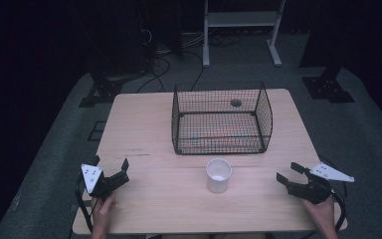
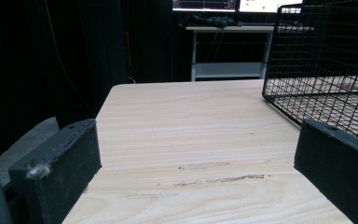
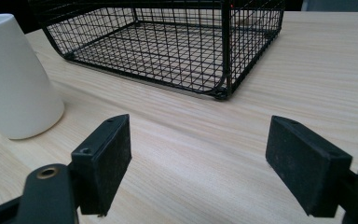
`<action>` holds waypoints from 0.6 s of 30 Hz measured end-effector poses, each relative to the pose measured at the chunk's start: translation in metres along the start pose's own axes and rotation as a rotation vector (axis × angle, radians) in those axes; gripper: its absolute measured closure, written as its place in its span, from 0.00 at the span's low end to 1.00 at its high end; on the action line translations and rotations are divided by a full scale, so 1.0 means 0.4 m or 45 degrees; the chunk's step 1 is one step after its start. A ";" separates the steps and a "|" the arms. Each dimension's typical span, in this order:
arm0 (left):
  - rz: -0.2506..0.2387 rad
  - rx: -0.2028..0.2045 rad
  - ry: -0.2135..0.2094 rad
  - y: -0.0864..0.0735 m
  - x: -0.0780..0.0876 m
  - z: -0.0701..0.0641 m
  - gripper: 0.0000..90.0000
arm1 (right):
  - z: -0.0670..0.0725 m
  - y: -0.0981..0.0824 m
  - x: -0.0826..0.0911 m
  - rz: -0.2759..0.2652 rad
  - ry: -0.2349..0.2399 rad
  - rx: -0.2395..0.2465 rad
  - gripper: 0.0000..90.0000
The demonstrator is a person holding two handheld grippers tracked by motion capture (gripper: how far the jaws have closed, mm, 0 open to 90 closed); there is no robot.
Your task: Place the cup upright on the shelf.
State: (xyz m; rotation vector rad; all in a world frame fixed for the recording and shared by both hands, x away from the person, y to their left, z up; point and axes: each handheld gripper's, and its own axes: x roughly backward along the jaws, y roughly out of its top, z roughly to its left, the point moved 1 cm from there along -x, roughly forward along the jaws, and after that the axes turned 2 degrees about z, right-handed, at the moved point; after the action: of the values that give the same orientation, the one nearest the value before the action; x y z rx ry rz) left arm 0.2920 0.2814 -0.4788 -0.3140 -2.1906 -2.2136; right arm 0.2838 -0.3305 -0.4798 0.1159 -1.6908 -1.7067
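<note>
A white cup [image 1: 218, 174] stands upright on the wooden table [image 1: 144, 124], just in front of a black wire basket [image 1: 219, 142] that holds nothing. My left gripper [image 1: 111, 163] rests near the table's front left, jaws apart with bare tabletop between them [image 2: 196, 135]; the basket [image 2: 326, 56] is ahead to its right. My right gripper [image 1: 287, 172] sits at the front right, open with nothing between its jaws [image 3: 198, 126]. In the right gripper view the cup [image 3: 14, 79] is off to the left and the basket [image 3: 168, 46] lies ahead.
A small dark round hole [image 1: 236, 103] shows in the tabletop behind the basket. Beyond the table stand a white metal frame [image 1: 241, 30], dark stands and cables on a grey floor. Scuff marks [image 2: 219, 172] streak the wood near the left gripper.
</note>
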 end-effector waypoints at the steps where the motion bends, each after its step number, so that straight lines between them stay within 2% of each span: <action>1: 0.001 -0.002 0.000 0.000 0.000 0.000 0.00 | 0.000 0.000 0.000 0.002 -0.003 0.002 0.23; 10: -0.001 -0.001 0.000 0.000 0.001 -0.001 0.00 | 0.014 0.007 0.002 0.008 0.033 -0.001 0.20; 11: -0.002 -0.001 -0.005 0.000 0.001 0.000 0.00 | 0.023 0.011 0.000 0.009 0.055 0.006 0.19; 14: -0.004 -0.003 -0.006 0.000 0.001 -0.001 0.00 | 0.032 0.014 0.000 0.011 0.061 0.016 0.18; 15: -0.005 -0.004 -0.007 0.000 0.002 -0.001 0.00 | 0.037 0.016 -0.001 0.013 0.081 0.021 0.18; 18: -0.006 -0.003 -0.007 0.000 0.002 0.000 0.00 | 0.046 0.020 -0.001 0.012 0.110 0.013 0.17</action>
State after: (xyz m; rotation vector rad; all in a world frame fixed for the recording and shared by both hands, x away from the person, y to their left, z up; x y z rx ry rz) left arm 0.2912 0.2813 -0.4788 -0.3158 -2.1943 -2.2202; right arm 0.2777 -0.3140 -0.4702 0.1835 -1.6343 -1.6627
